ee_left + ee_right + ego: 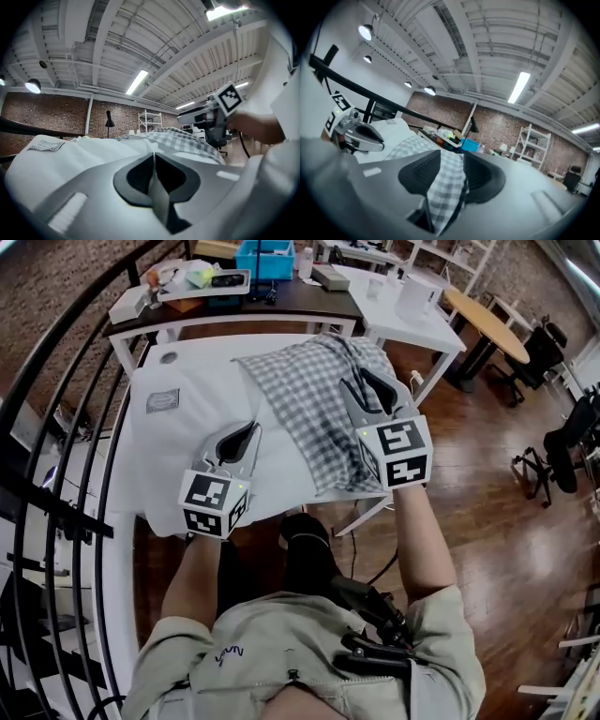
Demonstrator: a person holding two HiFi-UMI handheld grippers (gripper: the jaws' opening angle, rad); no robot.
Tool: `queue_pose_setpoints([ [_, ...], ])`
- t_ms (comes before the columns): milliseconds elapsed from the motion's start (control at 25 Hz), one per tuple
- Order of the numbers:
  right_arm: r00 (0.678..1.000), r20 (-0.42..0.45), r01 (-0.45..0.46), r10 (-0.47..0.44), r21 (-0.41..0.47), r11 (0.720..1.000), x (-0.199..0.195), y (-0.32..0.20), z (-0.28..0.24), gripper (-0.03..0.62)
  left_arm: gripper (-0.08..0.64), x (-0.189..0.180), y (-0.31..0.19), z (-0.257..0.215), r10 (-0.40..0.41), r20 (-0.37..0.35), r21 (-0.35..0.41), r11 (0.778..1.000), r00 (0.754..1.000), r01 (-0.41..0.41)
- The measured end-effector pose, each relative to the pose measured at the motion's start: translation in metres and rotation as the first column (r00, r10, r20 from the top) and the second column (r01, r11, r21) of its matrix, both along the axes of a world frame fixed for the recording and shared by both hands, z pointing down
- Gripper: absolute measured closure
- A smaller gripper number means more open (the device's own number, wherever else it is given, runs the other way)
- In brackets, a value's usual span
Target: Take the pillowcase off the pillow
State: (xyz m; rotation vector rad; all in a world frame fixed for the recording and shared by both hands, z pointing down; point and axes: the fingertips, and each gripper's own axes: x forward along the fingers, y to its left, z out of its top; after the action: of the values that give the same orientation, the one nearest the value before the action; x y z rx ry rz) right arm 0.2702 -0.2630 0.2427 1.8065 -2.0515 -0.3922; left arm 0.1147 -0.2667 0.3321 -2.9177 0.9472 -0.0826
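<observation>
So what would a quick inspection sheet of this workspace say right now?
Surface: white table, mostly covered by the pillow.
Job's things: white pillow lying flat; checked pillowcase draped over its right part.
Clutter: blue bin and oddments on the dark table behind.
Grippers: left gripper shut on pillow fabric; right gripper jaws apart, pillowcase between them.
Cables: dark cable on the floor by the person's legs.
Surroundings: black railing, wooden floor, round table, office chair.

A blue bin (265, 259) stands on the dark desk (300, 302).
</observation>
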Motion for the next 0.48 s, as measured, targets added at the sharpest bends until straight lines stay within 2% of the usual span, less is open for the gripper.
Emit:
queue_pose_setpoints([
  [80,1.0,-0.005,-0.022,0.022,-0.112,0.994,0.008,-0.037,0.011,0.428,0.541,-0.003,0.004,0.0,0.008,-0.024,-0.003,1.0,1.0,-0.008],
  [200,0.995,-0.058,-0.093,0.081,-0.267,0.959,0.025,-0.081,0.042,0.407,0.54,-0.006,0.003,-0.002,0.015,-0.047,-0.005,1.0,0.999,-0.015],
  [240,0.993,-0.075,-0.108,0.09,-0.303,0.947,0.027,-0.09,0.052,0.408,0.54,-0.007,0.002,-0.002,0.015,-0.051,-0.003,1.0,0.999,-0.016],
  [280,0.991,-0.093,-0.124,0.099,-0.321,0.939,0.028,-0.095,0.059,0.464,0.541,-0.007,0.002,-0.002,0.015,-0.054,-0.001,1.0,0.998,-0.015],
  [320,0.987,-0.113,-0.142,0.111,-0.318,0.937,0.029,-0.097,0.06,0.581,0.541,-0.008,0.002,-0.002,0.014,-0.056,0.001,1.0,0.998,-0.014],
  [480,0.964,-0.167,-0.239,0.207,-0.199,0.95,0.054,-0.093,0.03,0.581,0.545,-0.021,0.001,-0.013,-0.006,-0.074,0.02,1.0,0.997,0.007],
])
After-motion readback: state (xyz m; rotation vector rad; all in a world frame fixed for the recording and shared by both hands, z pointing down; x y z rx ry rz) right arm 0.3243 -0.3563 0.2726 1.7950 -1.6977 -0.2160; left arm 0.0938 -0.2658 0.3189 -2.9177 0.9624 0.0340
